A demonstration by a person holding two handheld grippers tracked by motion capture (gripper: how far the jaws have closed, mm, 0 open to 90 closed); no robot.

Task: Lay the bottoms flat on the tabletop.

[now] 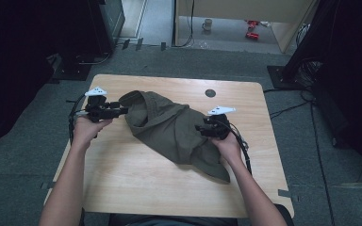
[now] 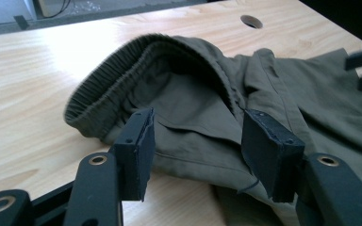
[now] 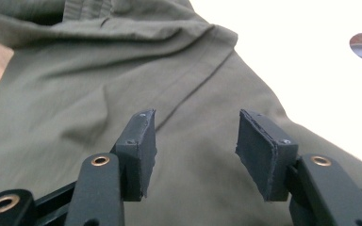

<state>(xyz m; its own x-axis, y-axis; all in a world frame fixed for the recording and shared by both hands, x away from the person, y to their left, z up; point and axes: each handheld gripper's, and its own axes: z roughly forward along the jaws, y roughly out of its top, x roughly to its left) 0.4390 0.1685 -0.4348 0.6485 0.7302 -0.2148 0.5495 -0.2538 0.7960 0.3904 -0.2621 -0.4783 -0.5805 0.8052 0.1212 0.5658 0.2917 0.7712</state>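
Both tongs stand apart and empty: left tongs [image 1: 122,111] face the trousers' [image 1: 169,127] waistband [image 2: 108,89], right tongs [image 1: 199,129] hover over cloth. Folding seems underway; next, regrip the fabric.

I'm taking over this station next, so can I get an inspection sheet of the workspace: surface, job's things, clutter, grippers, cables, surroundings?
Surface: wooden table, round hole near the far edge.
Job's things: olive garment, bunched, elastic waistband gaping toward the left gripper.
Clutter: nothing seen on the table.
Grippers: left gripper open at the waistband, nothing pinched; right gripper open above the cloth.
Cables: one trails from each gripper; more lie on the floor at right.
Surroundings: grey carpet, a mug and red items on the floor beyond.
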